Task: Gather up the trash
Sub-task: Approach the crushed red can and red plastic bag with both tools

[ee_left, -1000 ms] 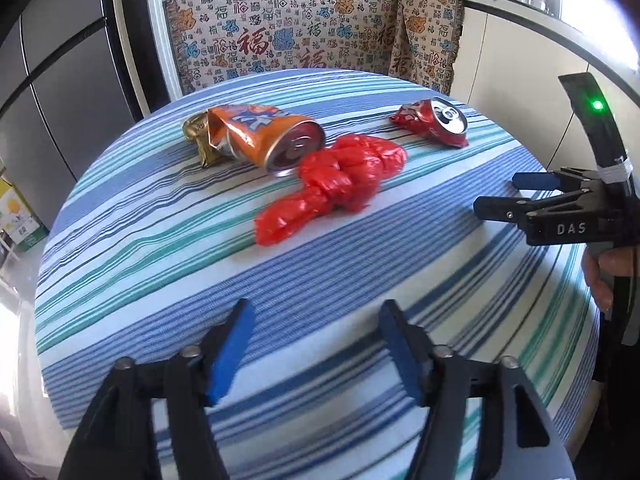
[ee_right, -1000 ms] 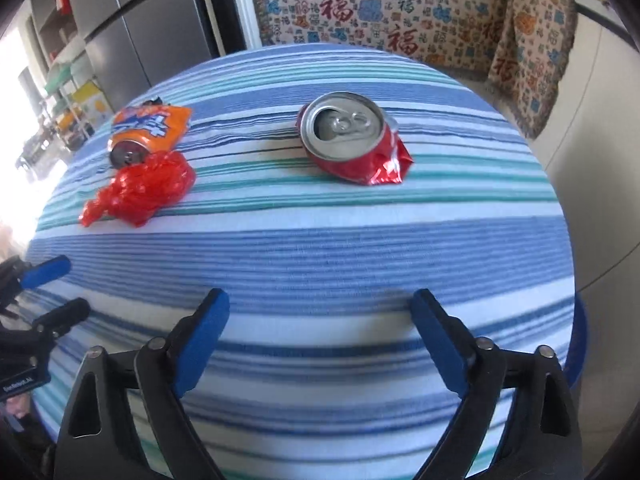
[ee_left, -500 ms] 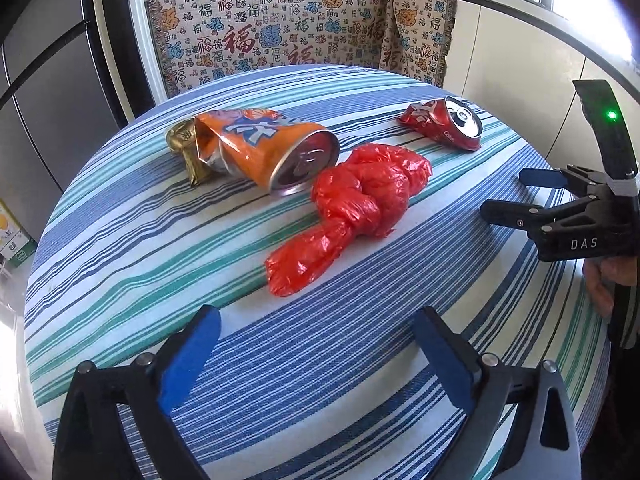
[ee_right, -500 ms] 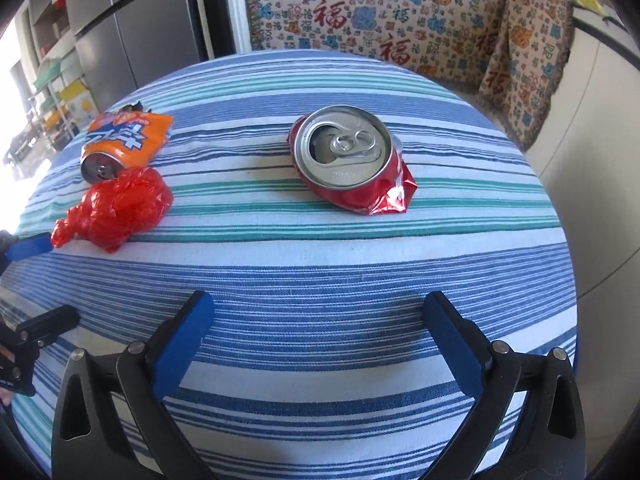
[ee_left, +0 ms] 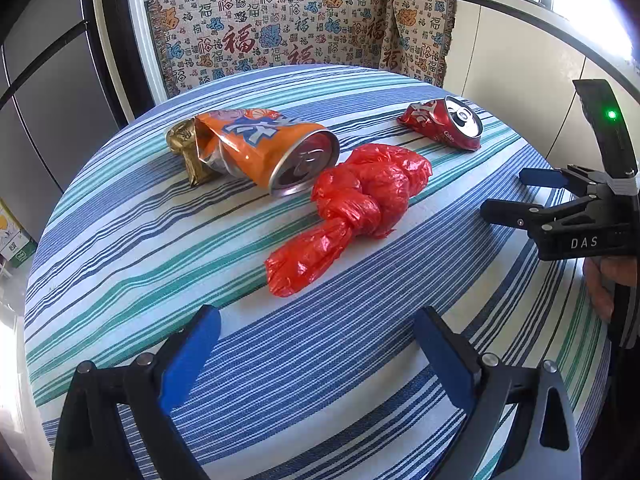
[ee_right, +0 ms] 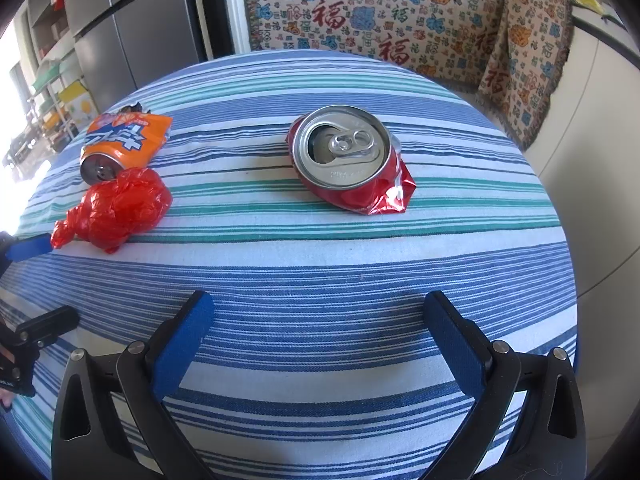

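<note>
A knotted red plastic bag (ee_left: 352,208) lies on the round striped table (ee_left: 200,272), straight ahead of my open left gripper (ee_left: 316,344). Behind it lies a crushed orange can (ee_left: 264,152) with a gold wrapper (ee_left: 186,150) at its far end. A crushed red can (ee_left: 444,122) lies at the right. In the right wrist view the red can (ee_right: 348,160) lies ahead of my open right gripper (ee_right: 320,336), with the bag (ee_right: 116,210) and orange can (ee_right: 120,146) at the left. Both grippers are empty. The right gripper also shows in the left wrist view (ee_left: 516,196).
A bench with a patterned cover (ee_left: 288,28) stands behind the table. A grey fridge (ee_right: 132,12) is at the back left, white cabinets (ee_left: 512,72) at the right. The table's edge curves close on both sides.
Both grippers have moved forward toward the trash and opened wider. The bag and red can look larger in their views. Nothing on the table has moved.
</note>
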Available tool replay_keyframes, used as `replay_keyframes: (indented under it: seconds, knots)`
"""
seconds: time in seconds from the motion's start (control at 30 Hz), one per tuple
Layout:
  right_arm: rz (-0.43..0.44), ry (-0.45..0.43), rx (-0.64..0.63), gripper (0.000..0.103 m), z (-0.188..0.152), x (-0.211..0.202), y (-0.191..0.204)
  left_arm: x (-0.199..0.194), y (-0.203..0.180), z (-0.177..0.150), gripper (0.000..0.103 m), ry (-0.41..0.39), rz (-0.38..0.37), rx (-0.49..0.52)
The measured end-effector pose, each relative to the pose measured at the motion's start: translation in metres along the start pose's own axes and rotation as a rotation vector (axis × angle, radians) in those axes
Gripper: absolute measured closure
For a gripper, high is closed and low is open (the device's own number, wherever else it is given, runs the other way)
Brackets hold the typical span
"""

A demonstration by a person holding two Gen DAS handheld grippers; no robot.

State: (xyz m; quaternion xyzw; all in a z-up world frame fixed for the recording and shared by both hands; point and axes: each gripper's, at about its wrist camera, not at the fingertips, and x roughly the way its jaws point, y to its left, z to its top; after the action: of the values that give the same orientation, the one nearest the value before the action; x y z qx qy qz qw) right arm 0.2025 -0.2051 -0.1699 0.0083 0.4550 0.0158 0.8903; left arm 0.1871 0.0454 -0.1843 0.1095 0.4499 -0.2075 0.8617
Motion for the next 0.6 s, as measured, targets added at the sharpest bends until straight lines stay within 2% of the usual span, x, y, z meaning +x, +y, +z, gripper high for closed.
replay_keyframes:
  seconds: [0.5,0.6]
  knots:
    - [-0.012,-0.001,0.019,0.001,0.0,0.001,0.001,0.001,0.002,0.005,0.003,0.004,-0.01,0.011]
    - [-0.012,-0.001,0.02,0.001,0.001,0.001,0.002,0.003,-0.002,0.011,0.004,0.007,-0.044,0.078]
